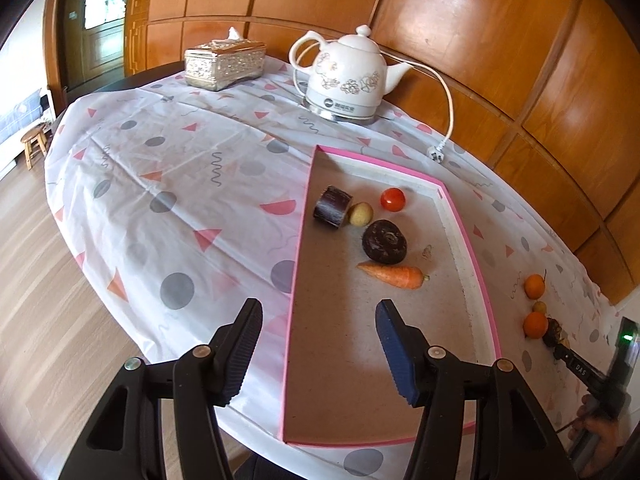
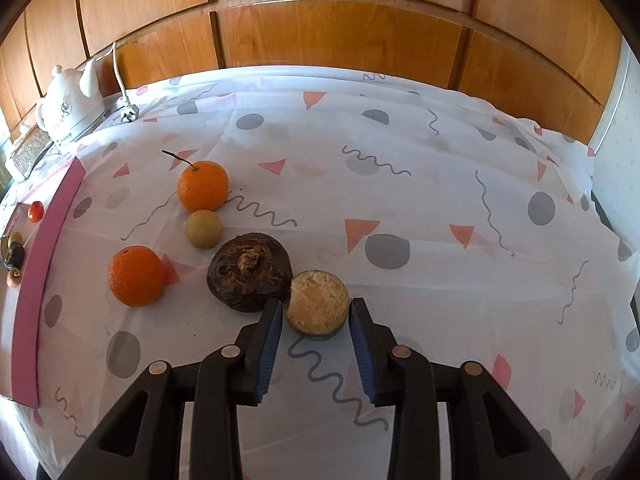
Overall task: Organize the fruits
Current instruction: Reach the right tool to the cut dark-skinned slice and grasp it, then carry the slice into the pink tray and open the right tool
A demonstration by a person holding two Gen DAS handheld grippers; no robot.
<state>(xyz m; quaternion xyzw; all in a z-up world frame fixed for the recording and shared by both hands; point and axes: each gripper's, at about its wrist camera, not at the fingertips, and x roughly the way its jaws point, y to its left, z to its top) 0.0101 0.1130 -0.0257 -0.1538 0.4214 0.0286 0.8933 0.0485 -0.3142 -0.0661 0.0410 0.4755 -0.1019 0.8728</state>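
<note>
Patterned tablecloth (image 2: 400, 168) carries the loose fruit. My right gripper (image 2: 316, 344) stands wide around the tan fruit (image 2: 317, 304), which touches the dark fruit (image 2: 249, 276) at left; closing could nudge both. Left gripper (image 1: 316, 344) hangs wide, empty, over the pink tray (image 1: 472, 248).

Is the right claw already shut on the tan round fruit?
No: the right claw is open, its fingers either side of the tan round fruit with gaps showing.
</note>
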